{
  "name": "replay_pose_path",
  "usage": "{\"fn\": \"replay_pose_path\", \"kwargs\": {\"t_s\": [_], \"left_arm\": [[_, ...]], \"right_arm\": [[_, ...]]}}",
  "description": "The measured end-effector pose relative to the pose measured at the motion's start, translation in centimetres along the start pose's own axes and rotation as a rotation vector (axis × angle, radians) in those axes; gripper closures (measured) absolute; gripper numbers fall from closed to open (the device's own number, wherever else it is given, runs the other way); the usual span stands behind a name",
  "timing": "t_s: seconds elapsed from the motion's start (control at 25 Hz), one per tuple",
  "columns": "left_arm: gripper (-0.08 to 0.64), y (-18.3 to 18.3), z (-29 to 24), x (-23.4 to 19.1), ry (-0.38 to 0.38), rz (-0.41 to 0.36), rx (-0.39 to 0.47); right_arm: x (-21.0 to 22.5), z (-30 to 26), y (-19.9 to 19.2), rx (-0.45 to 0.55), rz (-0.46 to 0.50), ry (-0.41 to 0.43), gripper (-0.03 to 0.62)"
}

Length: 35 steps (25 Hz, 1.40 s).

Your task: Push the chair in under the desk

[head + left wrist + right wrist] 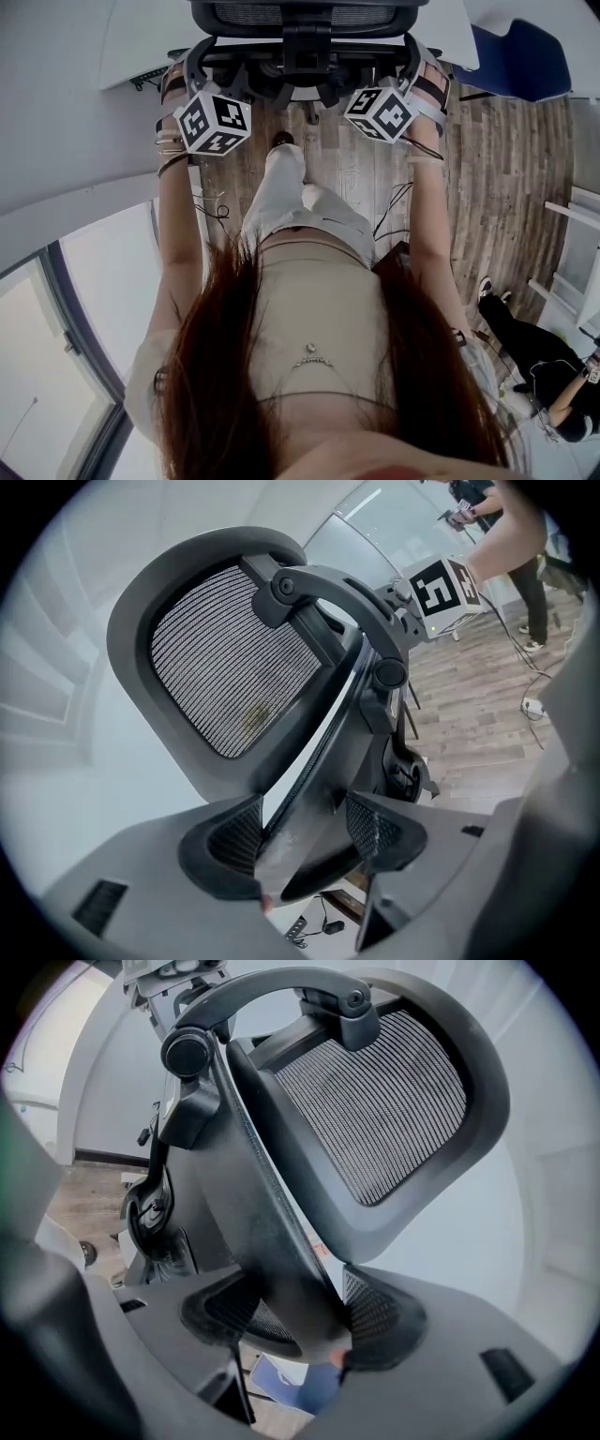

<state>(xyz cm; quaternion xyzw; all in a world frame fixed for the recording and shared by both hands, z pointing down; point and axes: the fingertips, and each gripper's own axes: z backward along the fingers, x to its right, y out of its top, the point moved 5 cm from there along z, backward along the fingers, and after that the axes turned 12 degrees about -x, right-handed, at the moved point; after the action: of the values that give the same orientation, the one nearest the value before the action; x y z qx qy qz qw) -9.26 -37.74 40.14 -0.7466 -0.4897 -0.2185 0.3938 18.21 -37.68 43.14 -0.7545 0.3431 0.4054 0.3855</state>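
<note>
Wood-plank floor (506,187), pale walls, glass panel at lower left of the head view. White worktop (141,42) runs across the top of that view.

- Chair (305,37): black, mesh back, at the worktop's near edge and top centre of the head view, its back toward the person. The seat is hidden beyond the back, so I can't tell how far under it sits.
- Headrest (234,658): mesh oval on a curved bracket, above the back frame. Shows in both gripper views.
- Left gripper (305,841): on the left side of the chair back. The frame edge runs up between the jaws, and both ribbed pads (234,832) press on it, pinching the frame.
- Right gripper (300,1321): on the right side of the back, jaws closed the same way on the frame edge, which fills the gap between the pads.
- Marker cubes: left cube (214,122) and right cube (380,112) sit level with each other, either side of the chair's centre post. Both arms reach forward.
- Blue chair (520,56): off the worktop's right end.
- Cables (389,211): on the floor right of the person's legs.
- Second person (539,361): in dark clothes, low on the floor at lower right, well apart from the chair.
</note>
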Motion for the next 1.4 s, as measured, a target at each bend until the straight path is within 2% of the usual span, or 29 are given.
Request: {"fn": "replay_pose_path", "kwargs": {"t_s": [1.4], "left_arm": [[0.287,-0.12,0.04,-0.06,0.010,0.006,0.027]], "right_arm": [[0.12,-0.38,0.25,-0.002,-0.016,-0.047,0.319]]}}
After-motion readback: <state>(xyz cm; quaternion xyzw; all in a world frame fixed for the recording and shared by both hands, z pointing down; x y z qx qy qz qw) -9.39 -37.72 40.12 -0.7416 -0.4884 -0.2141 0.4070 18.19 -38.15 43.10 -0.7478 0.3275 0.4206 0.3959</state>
